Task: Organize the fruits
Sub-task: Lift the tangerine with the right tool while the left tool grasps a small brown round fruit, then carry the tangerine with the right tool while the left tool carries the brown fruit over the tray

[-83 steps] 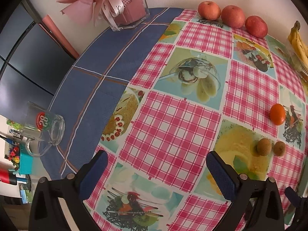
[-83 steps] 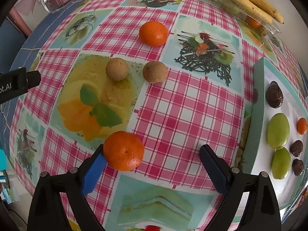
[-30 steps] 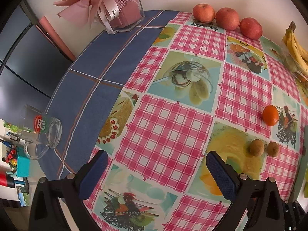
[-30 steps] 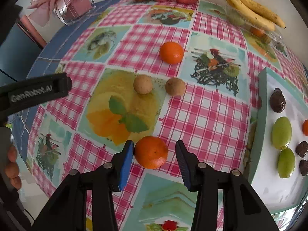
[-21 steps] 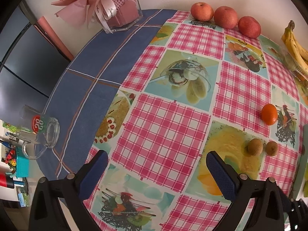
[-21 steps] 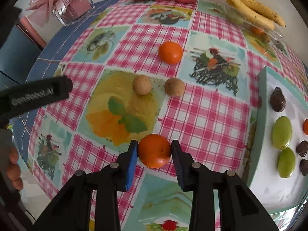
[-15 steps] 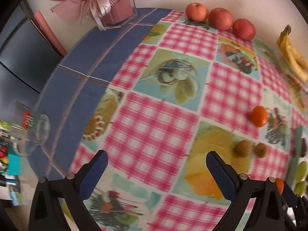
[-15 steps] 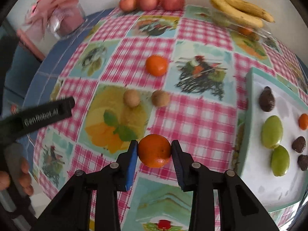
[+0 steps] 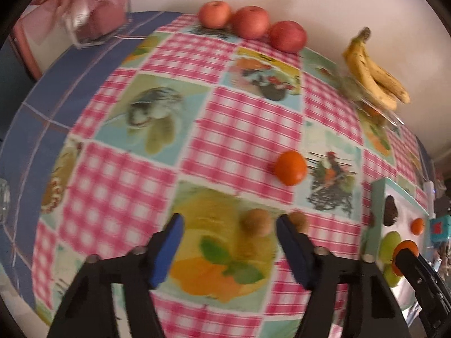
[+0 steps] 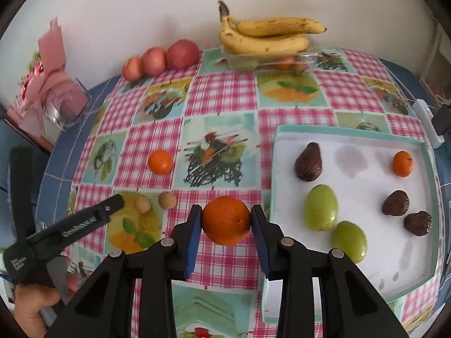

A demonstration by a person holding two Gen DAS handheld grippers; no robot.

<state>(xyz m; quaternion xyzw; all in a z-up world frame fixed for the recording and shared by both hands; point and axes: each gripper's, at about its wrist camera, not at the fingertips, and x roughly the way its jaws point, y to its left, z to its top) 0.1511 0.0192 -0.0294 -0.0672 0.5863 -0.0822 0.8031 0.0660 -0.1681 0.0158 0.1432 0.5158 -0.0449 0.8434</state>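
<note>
Surface: a checked fruit-print tablecloth [image 10: 225, 98] is seen before a white wall
Right gripper [image 10: 226, 221]: clenched on an orange [image 10: 226, 220], held lower centre; the tray [image 10: 349, 133] lies to its right
Obstacles: green fruits [image 10: 320, 207] fill the tray's near side
Left gripper [image 9: 229, 240]: released, empty; a brown fruit [image 9: 256, 222] sits between its fingers

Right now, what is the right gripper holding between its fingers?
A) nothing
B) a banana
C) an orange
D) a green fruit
C: the right gripper is shut on the orange, pinched between both blue fingers beside the white tray.
</note>
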